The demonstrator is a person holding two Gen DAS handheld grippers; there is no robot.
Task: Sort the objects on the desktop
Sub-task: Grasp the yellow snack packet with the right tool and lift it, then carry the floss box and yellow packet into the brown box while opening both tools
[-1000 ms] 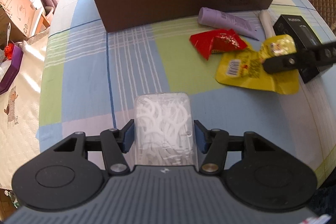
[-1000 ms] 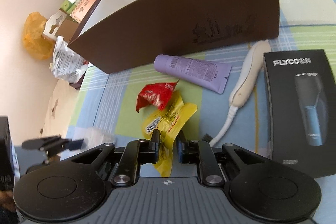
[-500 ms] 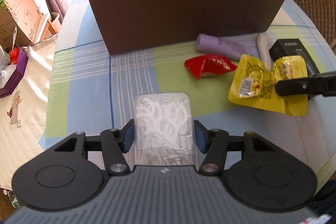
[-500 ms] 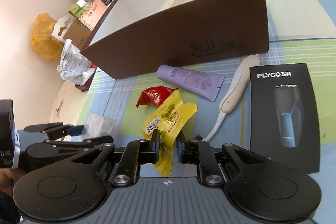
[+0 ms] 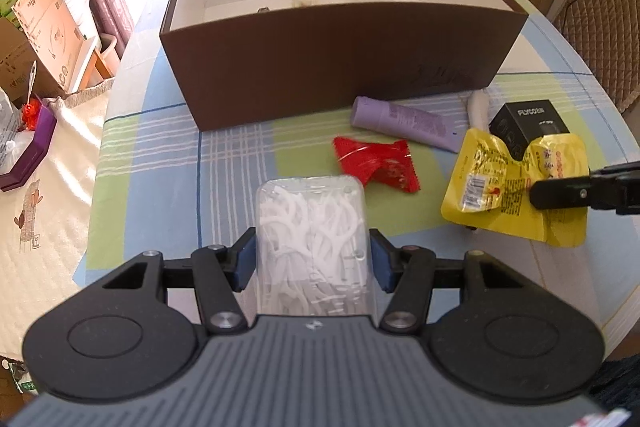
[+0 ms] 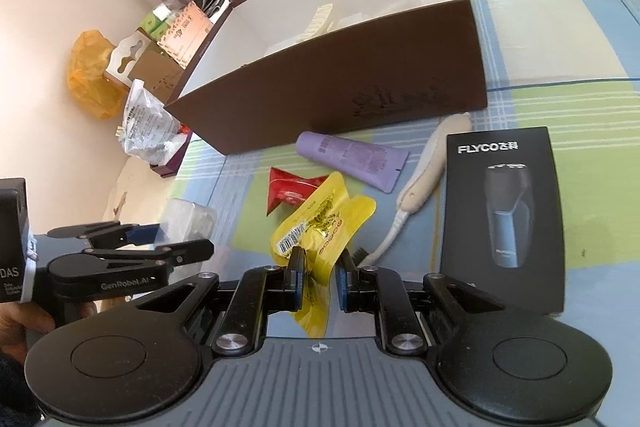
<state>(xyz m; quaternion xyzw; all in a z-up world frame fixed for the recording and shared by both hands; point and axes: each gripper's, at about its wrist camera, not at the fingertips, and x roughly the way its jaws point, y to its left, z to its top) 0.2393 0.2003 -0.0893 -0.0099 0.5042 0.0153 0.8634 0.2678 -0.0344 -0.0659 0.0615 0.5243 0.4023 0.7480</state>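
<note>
My left tongs are clamped on the clear floss-pick case, centred low in the frame. My right tongs pinch the yellow packet (crumpled, sticking up between the pads). Beyond lie the red wrapper, purple tube, then the brown box on the tabletop.

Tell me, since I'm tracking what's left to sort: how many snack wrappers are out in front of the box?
2. A red wrapper lies on the tablecloth before the brown box; a yellow wrapper is pinched in the right tongs. Others may be hidden in the box.
</note>
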